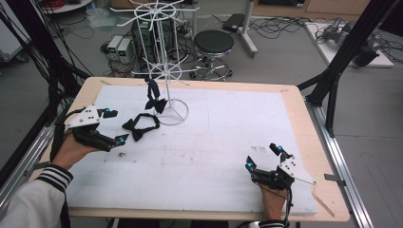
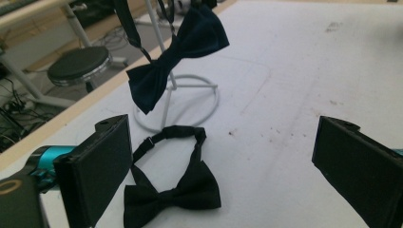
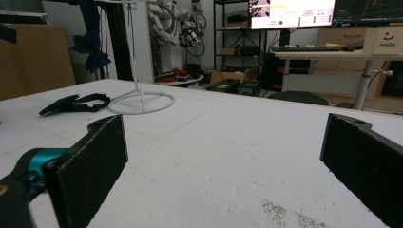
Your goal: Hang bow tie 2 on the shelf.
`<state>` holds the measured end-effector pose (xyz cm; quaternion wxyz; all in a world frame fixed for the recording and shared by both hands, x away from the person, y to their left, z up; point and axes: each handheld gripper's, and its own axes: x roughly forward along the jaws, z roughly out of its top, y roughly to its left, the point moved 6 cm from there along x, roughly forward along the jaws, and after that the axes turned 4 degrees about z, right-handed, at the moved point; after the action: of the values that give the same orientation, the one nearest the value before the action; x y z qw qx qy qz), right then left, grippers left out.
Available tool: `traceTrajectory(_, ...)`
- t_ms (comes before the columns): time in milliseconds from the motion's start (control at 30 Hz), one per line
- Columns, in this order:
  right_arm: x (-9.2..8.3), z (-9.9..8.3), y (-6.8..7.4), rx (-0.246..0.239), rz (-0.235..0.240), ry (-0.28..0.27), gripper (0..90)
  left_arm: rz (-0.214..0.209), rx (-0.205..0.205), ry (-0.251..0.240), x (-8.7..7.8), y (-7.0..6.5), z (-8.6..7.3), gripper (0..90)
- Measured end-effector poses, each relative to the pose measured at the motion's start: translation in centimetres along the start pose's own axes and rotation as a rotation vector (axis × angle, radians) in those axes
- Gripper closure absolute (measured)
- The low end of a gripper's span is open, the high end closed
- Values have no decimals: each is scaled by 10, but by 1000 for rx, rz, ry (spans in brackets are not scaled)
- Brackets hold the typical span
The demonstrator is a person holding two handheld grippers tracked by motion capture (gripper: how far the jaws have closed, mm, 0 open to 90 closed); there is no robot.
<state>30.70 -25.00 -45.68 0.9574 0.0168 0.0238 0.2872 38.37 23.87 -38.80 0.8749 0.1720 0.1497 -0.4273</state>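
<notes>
**One bow tie hung, one left on the desk**

The left tongs hover at the near-left part of the desk, jaws wide apart and gripping nothing. In the left gripper view they frame the black fabric bow tie with its looped neck strap, which lies flat on the white padded desk surface just beyond the jaw tips, not touching them. In the high view this black bow tie sits just right of the left tongs and just near-left of the stand's base.

The right tongs rest at the near-right of the desk, well apart from both ties, jaws likewise spread and empty; the right gripper view shows bare desk between them.

Farther out stands the white wire display stand with a ring base and hooked arms, at the far-left centre of the desk. A dark navy bow tie hangs from one of its lower arms by its strap, clear of the desk.

As a judgement: the work looks like hanging bow ties on the stand, and it is about half done. The navy one is up; the black one is not yet picked up. Left to do: close on its strap, lift it, and hook it over a free arm.
</notes>
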Motion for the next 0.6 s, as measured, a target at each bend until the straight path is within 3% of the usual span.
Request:
traceTrajectory(100, 0, 0, 0, 1, 0, -1, 10, -36, 11, 44, 4, 5, -2, 66)
traceTrajectory(300, 0, 0, 0, 0, -1, -1, 10, -86, 19, 69, 10, 14, -2, 67)
traceTrajectory(333, 0, 0, 0, 3, -3, 0, 10, -121, 21, 99, 13, 17, -2, 66)
traceTrajectory(600, 1, 0, 0, -8, -2, -1, 10, -163, 109, 162, 19, 29, 3, 69)
